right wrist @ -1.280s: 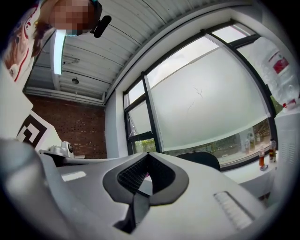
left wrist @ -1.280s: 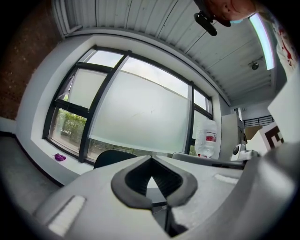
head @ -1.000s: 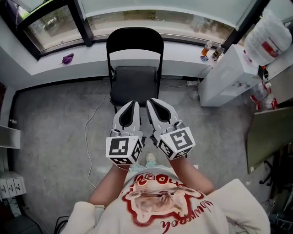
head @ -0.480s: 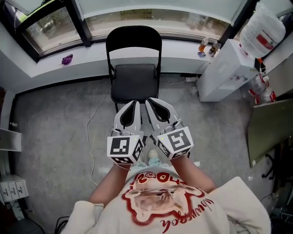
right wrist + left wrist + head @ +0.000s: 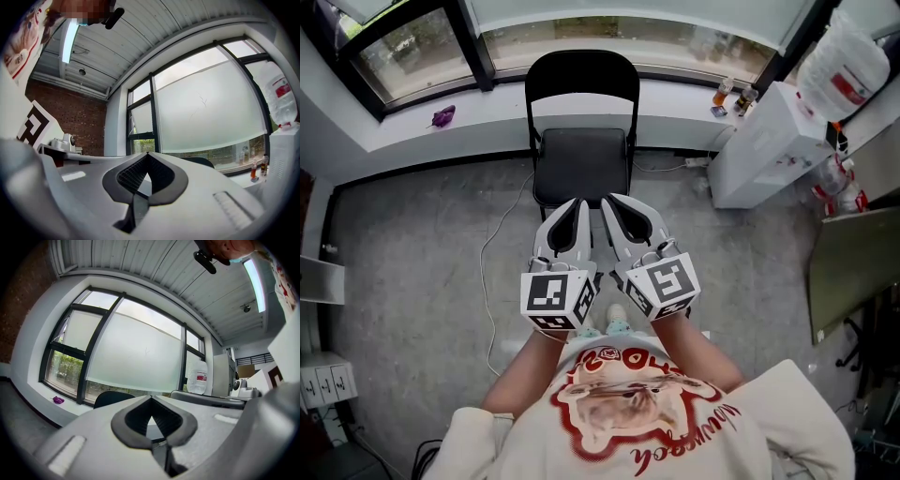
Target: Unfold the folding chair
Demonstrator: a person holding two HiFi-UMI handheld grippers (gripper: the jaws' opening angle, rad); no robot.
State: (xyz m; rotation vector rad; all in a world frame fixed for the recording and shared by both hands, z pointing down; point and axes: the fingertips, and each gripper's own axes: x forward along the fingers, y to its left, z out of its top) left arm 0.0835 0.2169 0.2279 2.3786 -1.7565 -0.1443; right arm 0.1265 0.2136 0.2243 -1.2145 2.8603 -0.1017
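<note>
- One folding chair (image 5: 581,169), black.
- Two grippers: the left gripper (image 5: 577,204) and the right gripper (image 5: 610,201).
- Two marker cubes: the left cube (image 5: 556,300) and the right cube (image 5: 664,289).
- One purple scrap (image 5: 442,116) on the windowsill.
- Two small bottles: an orange bottle (image 5: 724,94) and a darker bottle (image 5: 747,97).
- One large water jug (image 5: 848,66).
- One white cabinet (image 5: 764,155).
- One white cable (image 5: 485,253) on the floor.
</note>
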